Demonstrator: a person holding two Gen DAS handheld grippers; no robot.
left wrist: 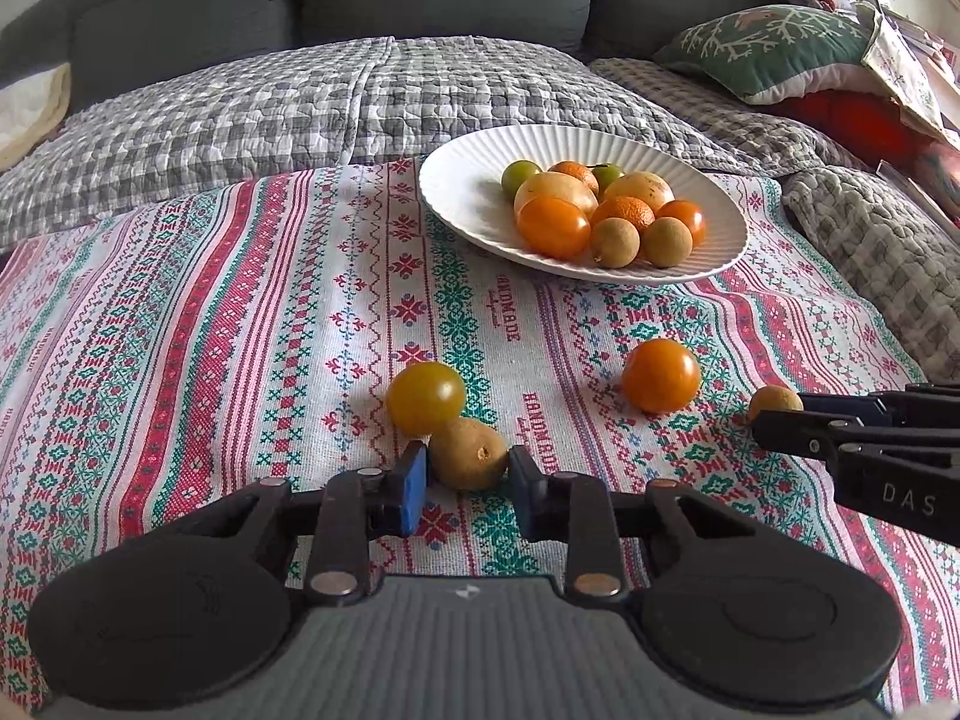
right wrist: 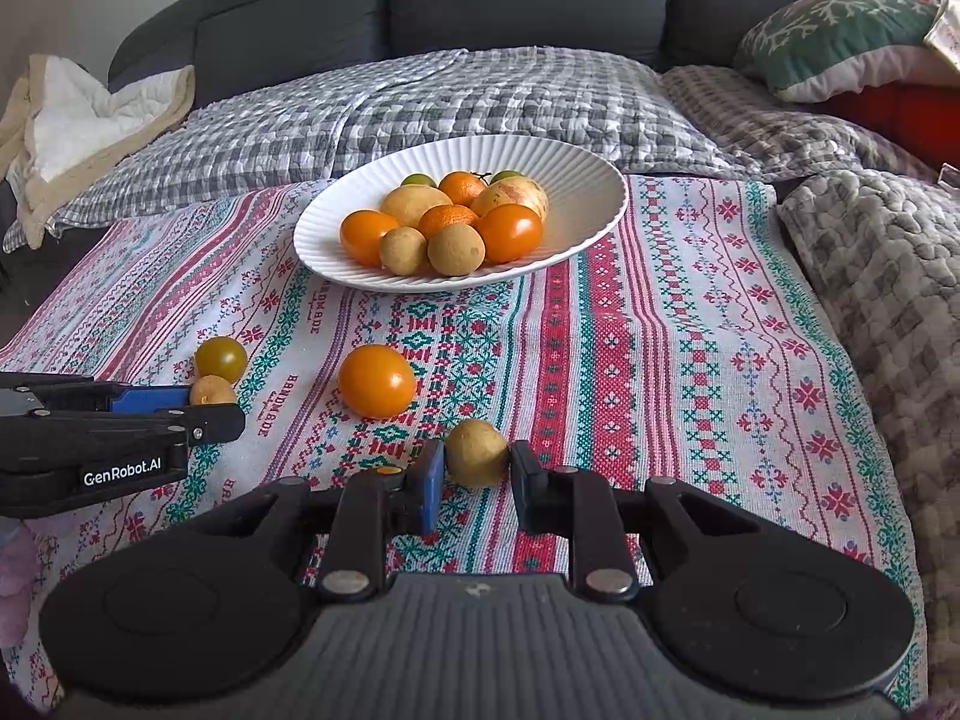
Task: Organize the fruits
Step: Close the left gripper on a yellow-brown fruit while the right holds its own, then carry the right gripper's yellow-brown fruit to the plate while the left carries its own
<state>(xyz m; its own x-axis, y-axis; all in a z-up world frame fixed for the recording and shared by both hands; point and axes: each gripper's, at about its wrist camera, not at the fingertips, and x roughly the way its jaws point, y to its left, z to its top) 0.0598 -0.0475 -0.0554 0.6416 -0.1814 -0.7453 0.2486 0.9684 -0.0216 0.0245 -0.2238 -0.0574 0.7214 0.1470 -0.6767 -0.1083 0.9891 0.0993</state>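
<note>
Left-hand fruit: a small tan longan-like fruit (left wrist: 469,461) lies on the patterned cloth (left wrist: 240,360), between the pads of the left gripper (left wrist: 469,468); the stem scar faces the camera.
Left fingers: closed in on the tan fruit, both pads touching its sides, so pinching it; the fruit sits on the cloth, not lifted.
Right-hand fruit: a second small tan fruit (right wrist: 477,452) sits between the pads of the right gripper (right wrist: 477,468), also on the cloth.
Right fingers: drawn in on that fruit, pads against its flanks; judged a pinch.
Shape: both fruits are near round, with no long axis worth aligning to.
Neighbours: a yellow-green tomato (left wrist: 425,398) rests just behind the left-hand fruit, touching or nearly so; an orange tomato (left wrist: 660,375) lies loose between the two grippers.
Destination: the white ribbed plate (left wrist: 456,192) stands further back on the cloth, already holding a pile of fruit.
Key relation: the plate lies ahead of both grippers, right of the left one and left of the right one; neither is clearly nearer.
Next move (judgement): lift each fruit and carry it forward to the plate.
Risk (judgement): the tomato may roll as the left-hand fruit rises.
</note>
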